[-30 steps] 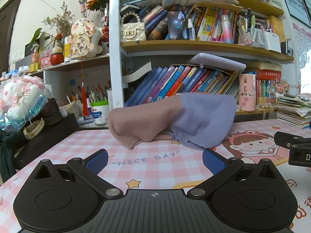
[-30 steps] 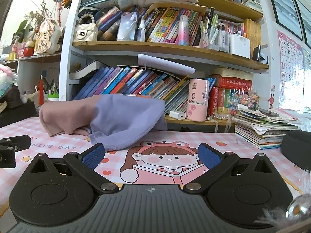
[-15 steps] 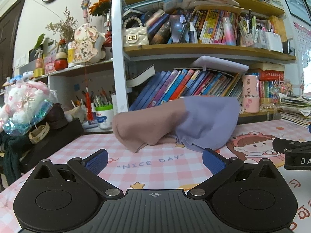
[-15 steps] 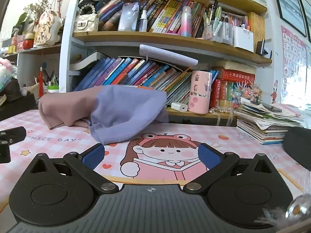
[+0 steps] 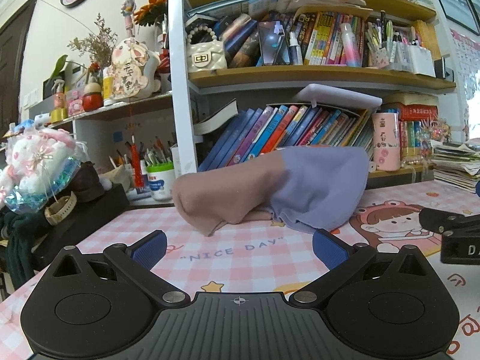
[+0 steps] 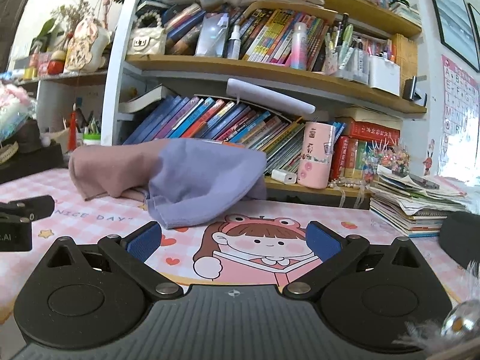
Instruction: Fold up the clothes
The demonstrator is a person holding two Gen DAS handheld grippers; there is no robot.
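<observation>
A crumpled garment, dusty pink (image 5: 216, 195) on its left half and lavender (image 5: 318, 192) on its right, lies bunched on the pink checked desk mat (image 5: 240, 255) in front of the bookshelf. In the right wrist view the same garment (image 6: 192, 186) sits ahead and to the left. My left gripper (image 5: 238, 247) hovers open a short way in front of the pink half, nothing between its blue pads. My right gripper (image 6: 234, 240) is open too, short of the lavender edge, over the cartoon girl print. Each gripper shows at the edge of the other's view.
A full bookshelf (image 5: 300, 69) rises right behind the garment. A black box with a watch and plush toy (image 5: 75, 204) stands at the left. A pink tumbler (image 6: 316, 156), a white charger (image 6: 283, 177) and a stack of papers (image 6: 420, 201) are at the right.
Both grippers have lifted a little and edged toward the garment, the right one tilting. The garment has not moved and both stay open.
</observation>
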